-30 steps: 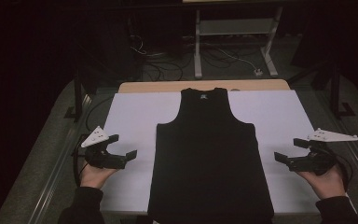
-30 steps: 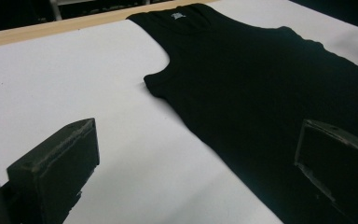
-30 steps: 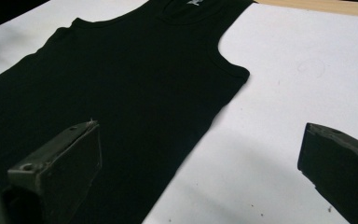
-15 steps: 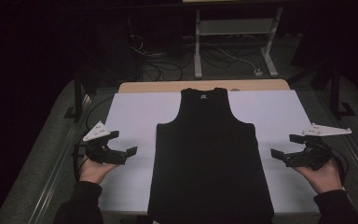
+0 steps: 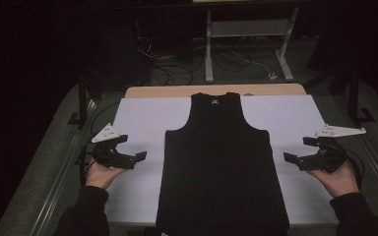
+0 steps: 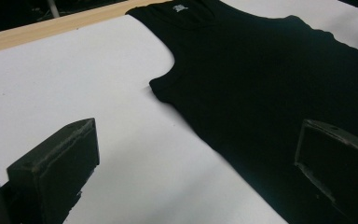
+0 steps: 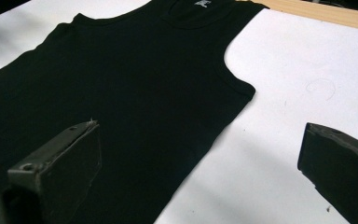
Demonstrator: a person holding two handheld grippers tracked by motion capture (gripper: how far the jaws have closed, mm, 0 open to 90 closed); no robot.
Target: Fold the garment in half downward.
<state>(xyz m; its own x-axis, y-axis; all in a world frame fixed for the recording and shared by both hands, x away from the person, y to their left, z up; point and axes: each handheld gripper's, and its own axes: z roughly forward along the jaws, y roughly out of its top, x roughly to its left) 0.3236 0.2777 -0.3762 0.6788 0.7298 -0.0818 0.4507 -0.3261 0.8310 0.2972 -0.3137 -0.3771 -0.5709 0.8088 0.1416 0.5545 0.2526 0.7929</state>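
A black tank top [image 5: 221,162] lies flat on the white sheet [image 5: 138,118], neck toward the far edge. In the left gripper view the tank top [image 6: 270,79] spreads to the right, its armhole near the middle. In the right gripper view the tank top [image 7: 121,93] covers the left side. My left gripper [image 5: 130,150] hovers open to the left of the garment, jaws pointing at its side. On the other side my right gripper [image 5: 300,151] is open too, a short way off the hem's right edge. Nothing lies between the jaws of either one.
The white sheet covers a wooden table whose far edge [image 5: 216,90] shows as a tan strip. Beyond it stand a metal stand [image 5: 246,44] and cables on the dark floor. Metal rails [image 5: 64,177] run along both sides of the table.
Both grippers have drifted slightly inward toward the tank top's sides. The garment has not moved.
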